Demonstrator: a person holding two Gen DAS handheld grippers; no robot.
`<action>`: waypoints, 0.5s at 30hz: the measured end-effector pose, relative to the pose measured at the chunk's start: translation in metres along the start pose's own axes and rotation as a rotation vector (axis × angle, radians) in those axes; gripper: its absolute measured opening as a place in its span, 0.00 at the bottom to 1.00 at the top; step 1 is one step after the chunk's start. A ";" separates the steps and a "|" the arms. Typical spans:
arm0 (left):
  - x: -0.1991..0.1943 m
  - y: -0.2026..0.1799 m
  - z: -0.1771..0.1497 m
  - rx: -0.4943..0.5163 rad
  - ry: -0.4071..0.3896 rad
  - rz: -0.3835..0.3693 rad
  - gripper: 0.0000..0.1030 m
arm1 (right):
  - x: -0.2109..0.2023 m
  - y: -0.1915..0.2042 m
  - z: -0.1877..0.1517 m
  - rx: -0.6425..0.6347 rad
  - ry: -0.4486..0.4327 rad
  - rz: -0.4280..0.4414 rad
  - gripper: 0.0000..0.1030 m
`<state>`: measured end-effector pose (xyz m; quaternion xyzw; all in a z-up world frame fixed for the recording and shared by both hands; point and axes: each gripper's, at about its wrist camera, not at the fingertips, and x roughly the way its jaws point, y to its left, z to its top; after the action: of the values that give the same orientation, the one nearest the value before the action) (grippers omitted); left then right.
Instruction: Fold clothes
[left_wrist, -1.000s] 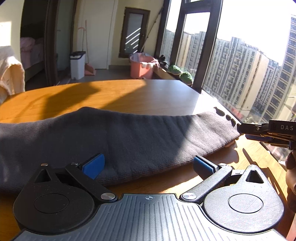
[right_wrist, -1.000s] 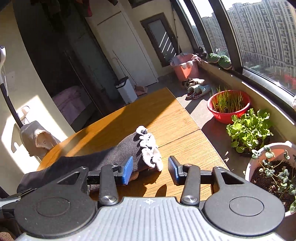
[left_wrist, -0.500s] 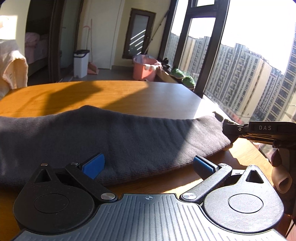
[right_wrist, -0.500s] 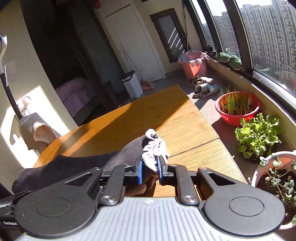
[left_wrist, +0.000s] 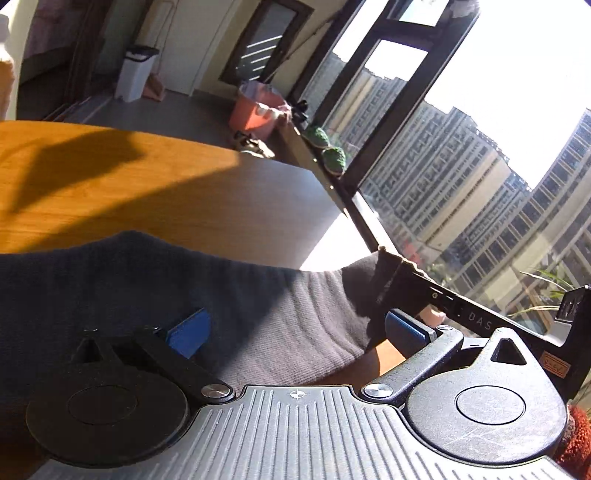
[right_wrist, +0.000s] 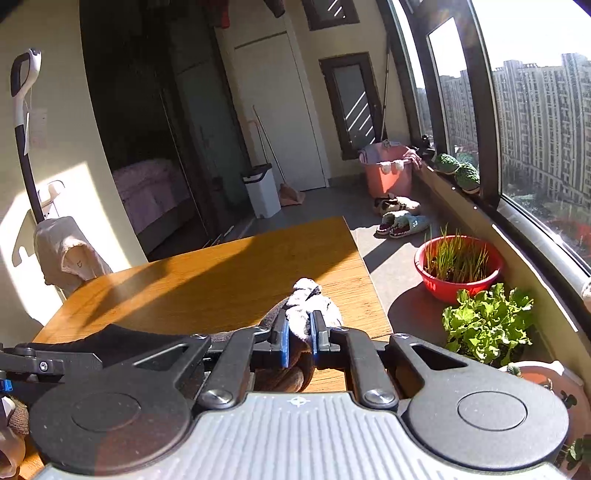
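Nearby, red pot (right_wrist: 458, 271) beside table (right_wrist: 221, 280).

A sunlit wooden table (right_wrist: 221, 280) stands beside tall windows facing apartment blocks (right_wrist: 543, 125). Beyond the table's far edge sit a pink bucket (right_wrist: 386, 171), a white bin (right_wrist: 262, 190) and slippers (right_wrist: 400, 221); off its right edge, a red bowl of grass (right_wrist: 458, 266) and leafy greens (right_wrist: 487, 321).

Table (right_wrist: 229, 273) beyond the dark garment (left_wrist: 155, 280) lies bare — free passage.
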<state>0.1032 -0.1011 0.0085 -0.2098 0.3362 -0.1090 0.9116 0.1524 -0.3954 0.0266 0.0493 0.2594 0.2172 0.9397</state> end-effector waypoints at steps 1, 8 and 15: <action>0.002 -0.005 0.005 0.013 -0.008 0.004 1.00 | 0.001 0.009 -0.003 -0.051 0.000 -0.006 0.11; 0.037 -0.046 0.023 0.094 0.025 0.002 0.72 | -0.001 0.059 -0.023 -0.329 -0.012 -0.005 0.11; 0.079 -0.059 0.012 0.150 0.089 0.057 0.48 | -0.007 0.061 -0.027 -0.324 0.002 0.049 0.11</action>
<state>0.1668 -0.1766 -0.0006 -0.1262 0.3733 -0.1172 0.9116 0.1103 -0.3439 0.0190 -0.0969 0.2206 0.2789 0.9296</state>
